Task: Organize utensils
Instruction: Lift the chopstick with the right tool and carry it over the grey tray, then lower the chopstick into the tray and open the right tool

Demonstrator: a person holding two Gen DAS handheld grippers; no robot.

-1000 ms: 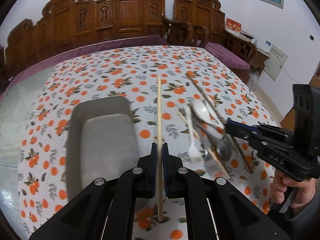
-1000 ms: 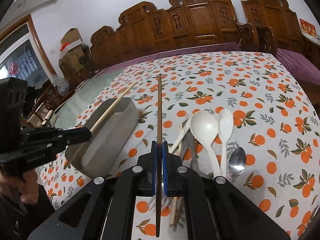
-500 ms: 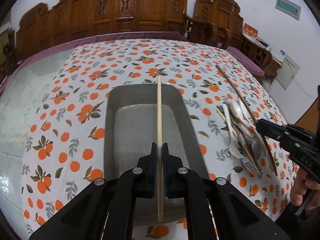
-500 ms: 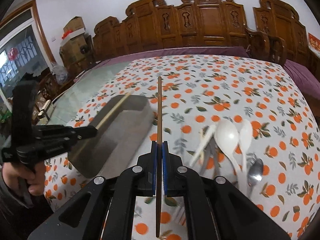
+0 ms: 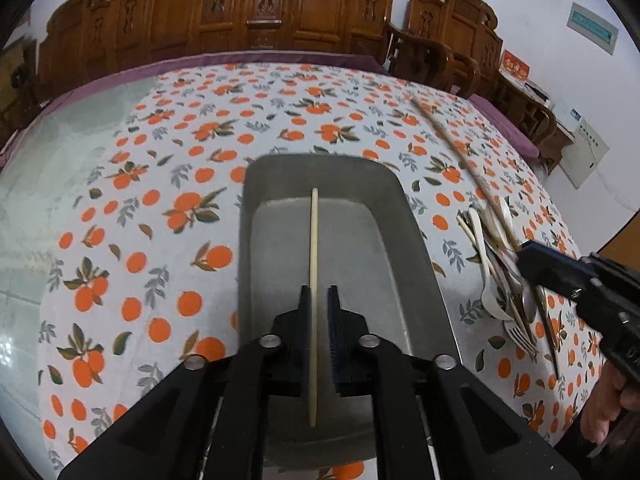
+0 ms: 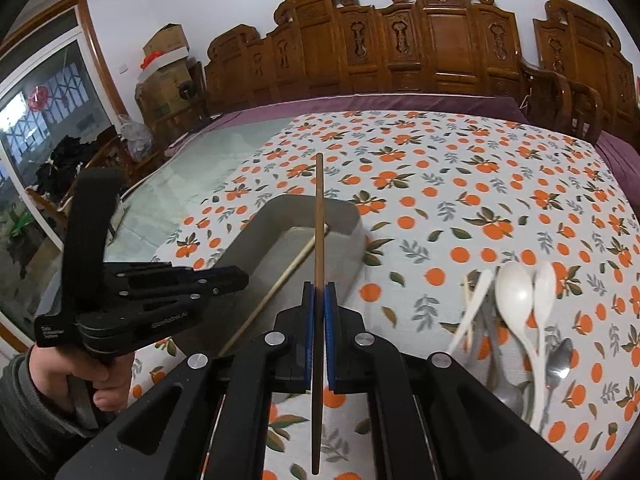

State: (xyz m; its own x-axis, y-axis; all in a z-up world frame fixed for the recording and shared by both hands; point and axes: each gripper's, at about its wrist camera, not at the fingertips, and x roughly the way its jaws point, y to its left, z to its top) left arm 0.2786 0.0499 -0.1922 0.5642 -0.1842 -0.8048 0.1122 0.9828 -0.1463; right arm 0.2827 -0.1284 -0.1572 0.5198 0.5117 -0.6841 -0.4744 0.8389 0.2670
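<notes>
Left wrist view: pale chopstick (image 5: 313, 280), one, thin and stiff, lying lengthwise over the grey tray (image 5: 420, 256), its far tip short of the tray's far wall. Judged light and smooth, apt to roll; best gripped near mid-length. Left gripper (image 5: 319, 300) fingers are opening; the stick stands between them, close against the left finger (image 5: 305, 308), clear of the other.

Dark chopstick (image 6: 318, 280), one, stiff, clamped at mid-length in the fully closed right gripper (image 6: 319, 296), just right of the tray with its tip above the tray's far rim.

Loose pile right of the tray on the table's orange-print cloth (image 6: 480, 200): two white spoons (image 6: 516, 296), a metal spoon (image 6: 558, 356), a fork (image 5: 520, 334), pale sticks. Spoons judged slippery; take by the handle.

Carved wooden chairs (image 6: 440, 40) beyond the tray, along the wall.
</notes>
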